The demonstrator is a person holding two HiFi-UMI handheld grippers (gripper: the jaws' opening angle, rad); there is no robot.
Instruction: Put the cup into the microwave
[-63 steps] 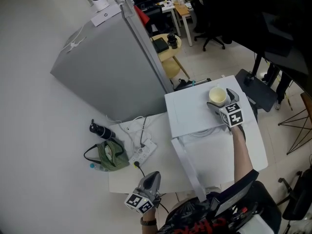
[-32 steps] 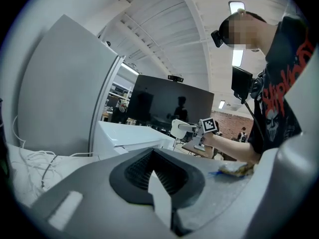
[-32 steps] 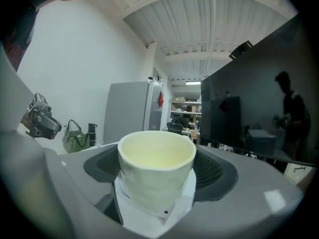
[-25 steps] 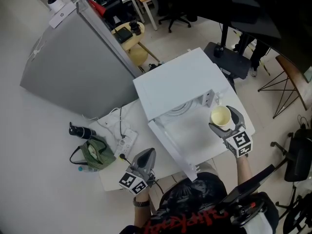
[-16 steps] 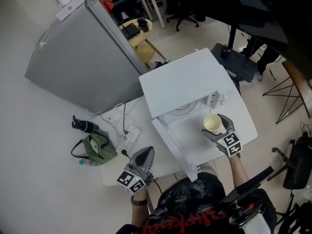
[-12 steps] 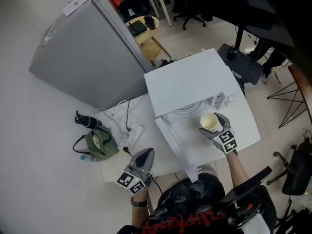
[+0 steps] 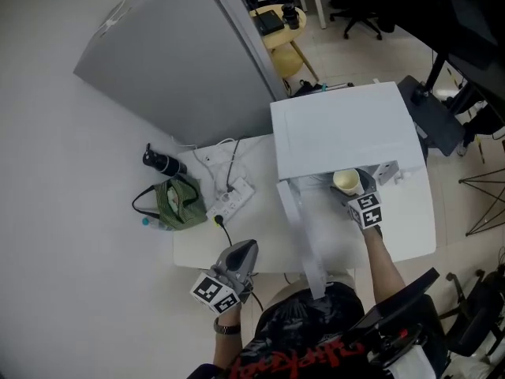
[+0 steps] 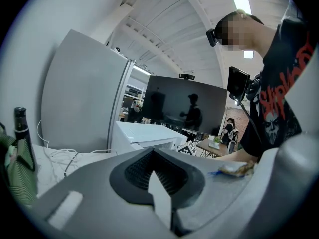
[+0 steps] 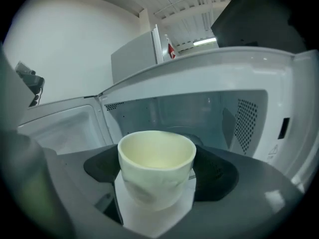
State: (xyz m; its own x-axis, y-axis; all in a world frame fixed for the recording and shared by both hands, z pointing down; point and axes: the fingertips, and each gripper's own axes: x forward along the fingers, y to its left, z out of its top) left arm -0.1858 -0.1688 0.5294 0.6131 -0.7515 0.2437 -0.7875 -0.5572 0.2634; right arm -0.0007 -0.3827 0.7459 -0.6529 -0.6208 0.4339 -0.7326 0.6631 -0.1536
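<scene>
A pale yellow cup [image 7: 346, 181] sits upright between the jaws of my right gripper [image 7: 354, 191], which is shut on it. In the right gripper view the cup [image 9: 156, 158] hangs just in front of the open cavity [image 9: 199, 114] of the white microwave [image 7: 341, 129]. The microwave door [image 7: 302, 229] is swung out to the left. My left gripper [image 7: 246, 249] hovers by the table's front edge, left of the door, with its jaws together and nothing in them. In the left gripper view the microwave [image 8: 144, 133] shows ahead.
On the white table [image 7: 197, 247] left of the microwave lie a green bag [image 7: 178, 204], a black bottle [image 7: 161, 163] and a power strip [image 7: 231, 203] with cables. A grey fridge [image 7: 181, 54] stands behind. A large dark monitor [image 8: 183, 102] and office chairs [image 7: 359, 10] are beyond.
My right gripper has come down with the cup from above the microwave's top to the mouth of the open cavity. The left gripper has shifted only a little.
</scene>
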